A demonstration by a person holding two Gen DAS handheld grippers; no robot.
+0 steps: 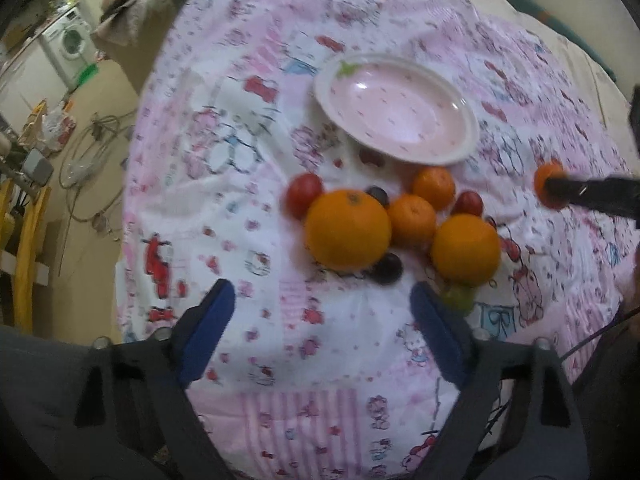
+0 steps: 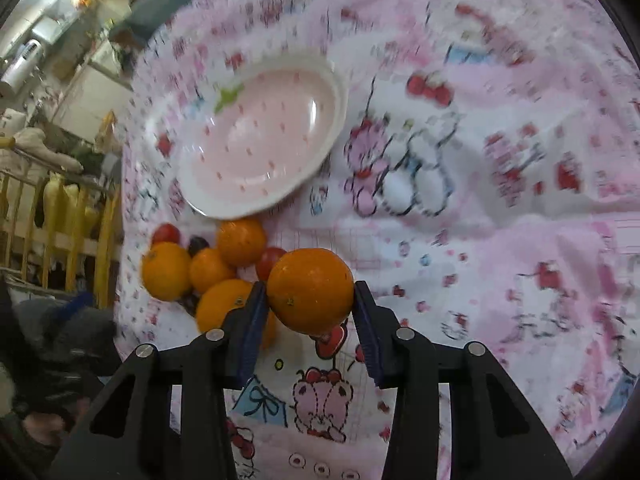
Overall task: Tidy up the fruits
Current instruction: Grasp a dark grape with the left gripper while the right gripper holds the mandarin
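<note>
A pink plate (image 1: 464,152) with a white rim lies on the patterned cloth; it also shows in the right wrist view (image 2: 224,206). In front of it sits a heap of fruit: a big orange (image 1: 347,229), another orange (image 1: 466,249), small oranges (image 1: 412,219), red tomatoes (image 1: 303,195) and dark grapes (image 1: 387,267). My left gripper (image 1: 322,300) is open and empty, just short of the heap. My right gripper (image 2: 309,294) is shut on an orange (image 2: 310,290), held beside the heap (image 2: 208,268). It shows at the right of the left wrist view (image 1: 550,184).
The pink and white cartoon cloth (image 1: 240,208) covers the whole surface. Its left edge drops to a floor with cables (image 1: 88,152), a washing machine (image 1: 70,46) and a yellow wooden rail (image 2: 80,216). A green grape (image 1: 460,298) lies by my left gripper's right finger.
</note>
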